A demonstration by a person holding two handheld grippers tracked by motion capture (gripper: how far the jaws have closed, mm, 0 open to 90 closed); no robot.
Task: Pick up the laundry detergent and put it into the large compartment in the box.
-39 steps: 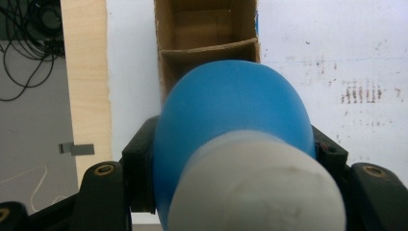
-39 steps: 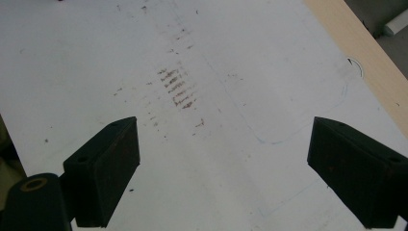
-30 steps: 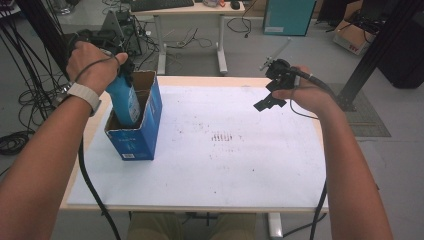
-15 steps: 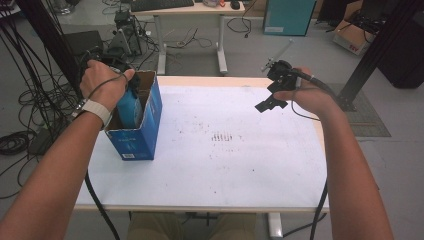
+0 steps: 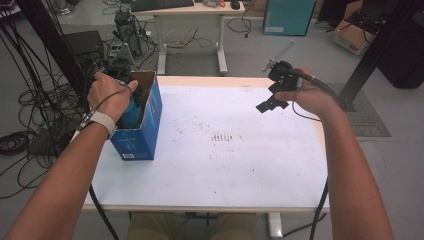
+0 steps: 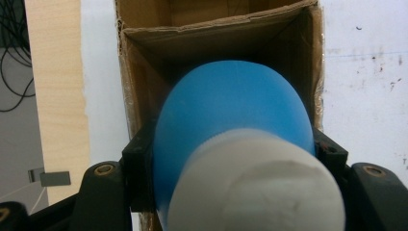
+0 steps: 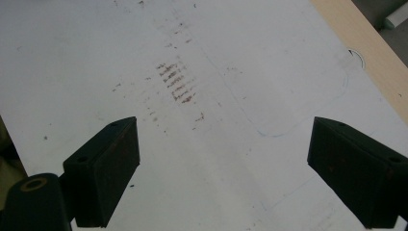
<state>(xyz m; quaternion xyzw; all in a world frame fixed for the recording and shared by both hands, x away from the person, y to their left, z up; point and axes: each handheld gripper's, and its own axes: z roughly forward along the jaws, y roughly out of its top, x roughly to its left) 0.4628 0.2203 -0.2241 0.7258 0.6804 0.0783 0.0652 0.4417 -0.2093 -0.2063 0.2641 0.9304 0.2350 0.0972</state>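
While inside box, bottle — clamped by hand-held gripper

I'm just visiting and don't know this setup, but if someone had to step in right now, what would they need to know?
Left tongs: shut on the blue bottle with a white cap, held partway down inside the open blue cardboard box at the table's left edge.
Right tongs: open, empty, held above the white table.
Done: bottle is in the box mouth.
Left, probably: lower it, release, withdraw.
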